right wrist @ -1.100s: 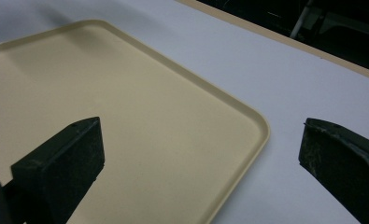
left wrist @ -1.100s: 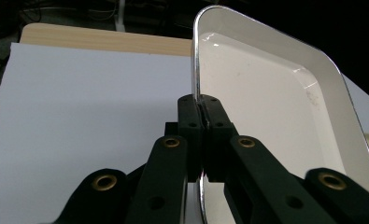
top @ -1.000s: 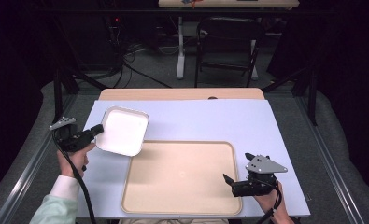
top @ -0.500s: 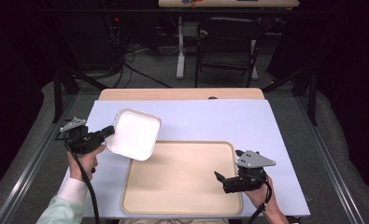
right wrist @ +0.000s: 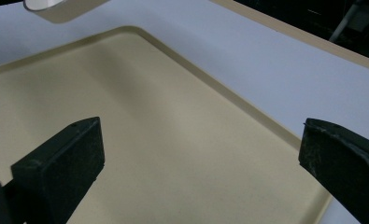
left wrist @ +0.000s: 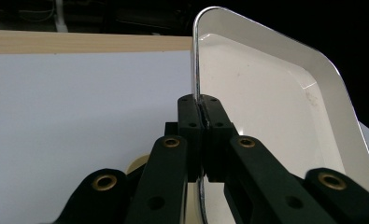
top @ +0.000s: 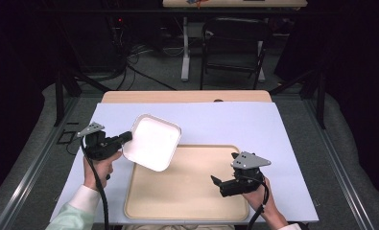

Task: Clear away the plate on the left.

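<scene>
1. Moved since a second ago: the white square dish (top: 152,142), pinched by its rim in the left gripper (top: 124,138), has travelled rightward from the table's left side and now hangs tilted over the beige tray's (top: 187,211) near-left corner.
2. Right gripper (top: 215,180) has shifted inward over the tray, with jaws spread wide and nothing between them.
3. Judging from this, the dish is being carried toward the tray and has not yet been set down.
4. Dish interior (left wrist: 266,107) looks empty apart from faint specks.
5. Tray bed (right wrist: 140,126) is bare; it rests on the pale blue table cover (top: 225,122).
</scene>
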A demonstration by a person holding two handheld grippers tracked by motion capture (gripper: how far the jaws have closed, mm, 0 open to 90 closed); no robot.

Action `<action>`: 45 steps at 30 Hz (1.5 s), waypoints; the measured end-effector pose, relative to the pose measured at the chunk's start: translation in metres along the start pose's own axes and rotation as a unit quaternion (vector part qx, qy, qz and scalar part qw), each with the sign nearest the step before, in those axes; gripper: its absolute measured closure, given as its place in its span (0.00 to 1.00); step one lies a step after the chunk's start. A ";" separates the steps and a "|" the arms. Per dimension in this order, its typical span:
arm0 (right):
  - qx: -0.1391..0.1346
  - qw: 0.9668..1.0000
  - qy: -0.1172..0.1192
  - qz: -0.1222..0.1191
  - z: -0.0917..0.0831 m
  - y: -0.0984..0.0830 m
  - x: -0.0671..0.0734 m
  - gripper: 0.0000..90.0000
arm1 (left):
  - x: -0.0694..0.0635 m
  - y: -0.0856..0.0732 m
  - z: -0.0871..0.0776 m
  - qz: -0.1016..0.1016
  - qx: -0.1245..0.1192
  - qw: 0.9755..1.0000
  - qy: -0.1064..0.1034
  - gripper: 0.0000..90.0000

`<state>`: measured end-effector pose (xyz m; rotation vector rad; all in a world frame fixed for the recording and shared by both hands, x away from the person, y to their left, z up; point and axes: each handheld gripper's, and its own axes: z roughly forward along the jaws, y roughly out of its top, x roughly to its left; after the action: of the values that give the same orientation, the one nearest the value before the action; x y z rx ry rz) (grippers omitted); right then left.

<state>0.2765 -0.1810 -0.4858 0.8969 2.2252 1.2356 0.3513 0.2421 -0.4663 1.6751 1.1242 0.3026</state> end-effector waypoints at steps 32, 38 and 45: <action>0.015 0.996 0.081 0.015 0.042 0.030 0.024 0.01 | -0.051 -0.016 0.032 0.042 0.012 0.998 -0.048 0.98; 0.018 0.997 0.074 0.021 0.046 0.030 0.025 0.08 | -0.054 -0.020 0.034 0.044 0.013 0.998 -0.051 0.98; 0.022 0.998 0.047 0.040 0.047 0.029 0.022 0.35 | -0.056 -0.026 0.035 0.046 0.010 0.997 -0.056 0.97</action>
<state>0.3008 -0.1267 -0.4855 0.9714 2.3186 1.2937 0.3313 0.1766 -0.4853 1.7426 0.9725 0.2526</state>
